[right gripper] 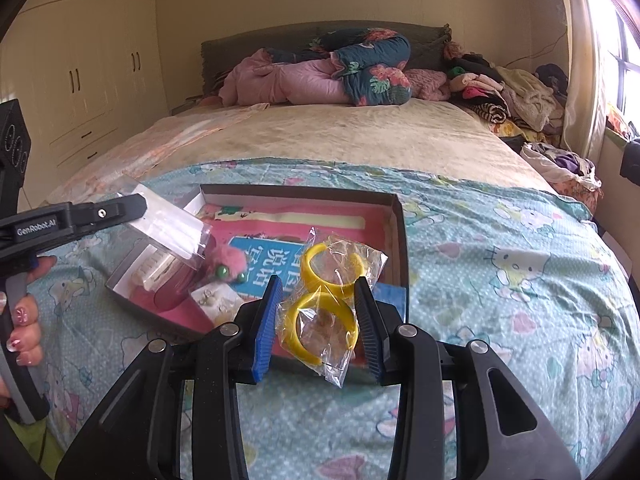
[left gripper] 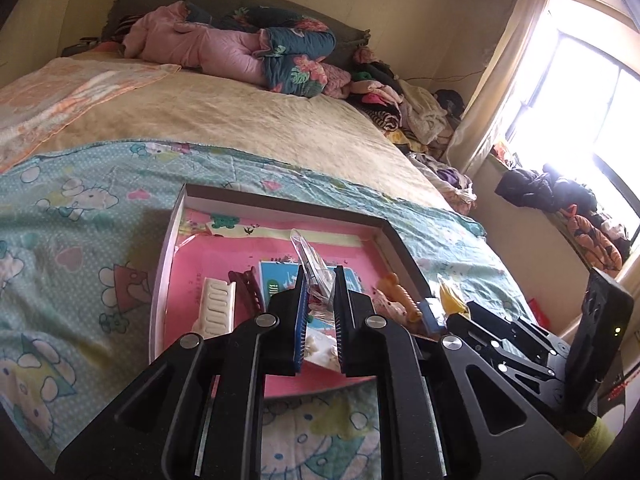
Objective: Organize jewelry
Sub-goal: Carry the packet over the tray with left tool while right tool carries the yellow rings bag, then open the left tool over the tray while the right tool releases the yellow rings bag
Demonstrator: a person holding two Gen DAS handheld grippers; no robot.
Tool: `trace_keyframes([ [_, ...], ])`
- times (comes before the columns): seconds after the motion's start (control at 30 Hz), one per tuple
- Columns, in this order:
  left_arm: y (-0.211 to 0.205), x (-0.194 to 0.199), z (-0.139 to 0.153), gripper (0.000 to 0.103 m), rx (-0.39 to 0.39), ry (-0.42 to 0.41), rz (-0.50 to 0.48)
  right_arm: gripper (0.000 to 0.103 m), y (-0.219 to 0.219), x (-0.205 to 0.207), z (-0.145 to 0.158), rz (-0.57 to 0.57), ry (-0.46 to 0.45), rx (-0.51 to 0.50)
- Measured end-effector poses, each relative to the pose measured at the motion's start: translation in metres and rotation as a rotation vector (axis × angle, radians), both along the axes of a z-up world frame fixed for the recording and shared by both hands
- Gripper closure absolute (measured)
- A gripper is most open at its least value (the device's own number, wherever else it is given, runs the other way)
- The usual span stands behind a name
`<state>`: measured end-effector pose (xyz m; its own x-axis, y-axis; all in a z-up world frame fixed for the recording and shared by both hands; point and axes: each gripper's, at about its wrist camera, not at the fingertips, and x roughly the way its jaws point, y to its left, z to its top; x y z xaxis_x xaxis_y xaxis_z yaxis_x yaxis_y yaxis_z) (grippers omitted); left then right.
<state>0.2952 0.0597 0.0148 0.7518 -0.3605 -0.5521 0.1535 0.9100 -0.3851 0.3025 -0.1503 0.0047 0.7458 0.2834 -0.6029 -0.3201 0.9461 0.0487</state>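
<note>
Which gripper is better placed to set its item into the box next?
Probably right: the right gripper holds the bagged yellow bangles directly above the box; the left gripper's clear packet hangs over its edge.

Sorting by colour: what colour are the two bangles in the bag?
Yellow bangles, in the clear bag; right wrist view shows them best.

Around the shallow cardboard box (right gripper: 401, 236) we find open cartoon-print bedsheet (right gripper: 500, 280) on its right and far sides; inside, hair clips and packets crowd its pink floor.
</note>
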Motion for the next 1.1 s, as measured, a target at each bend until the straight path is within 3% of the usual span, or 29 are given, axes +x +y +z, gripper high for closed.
trace_keyframes([
  [0.5,0.004,0.022,-0.041,0.094,-0.023,0.087,0.01,0.067,0.015,0.053,-0.029,0.023,0.103,-0.04],
  [1.0,0.016,0.009,-0.054,0.086,0.031,0.116,0.043,0.055,0.026,0.042,-0.044,0.055,0.13,-0.017],
  [1.1,0.015,0.004,-0.053,0.078,0.048,0.11,0.048,0.05,0.021,0.036,-0.04,0.054,0.124,0.001],
])
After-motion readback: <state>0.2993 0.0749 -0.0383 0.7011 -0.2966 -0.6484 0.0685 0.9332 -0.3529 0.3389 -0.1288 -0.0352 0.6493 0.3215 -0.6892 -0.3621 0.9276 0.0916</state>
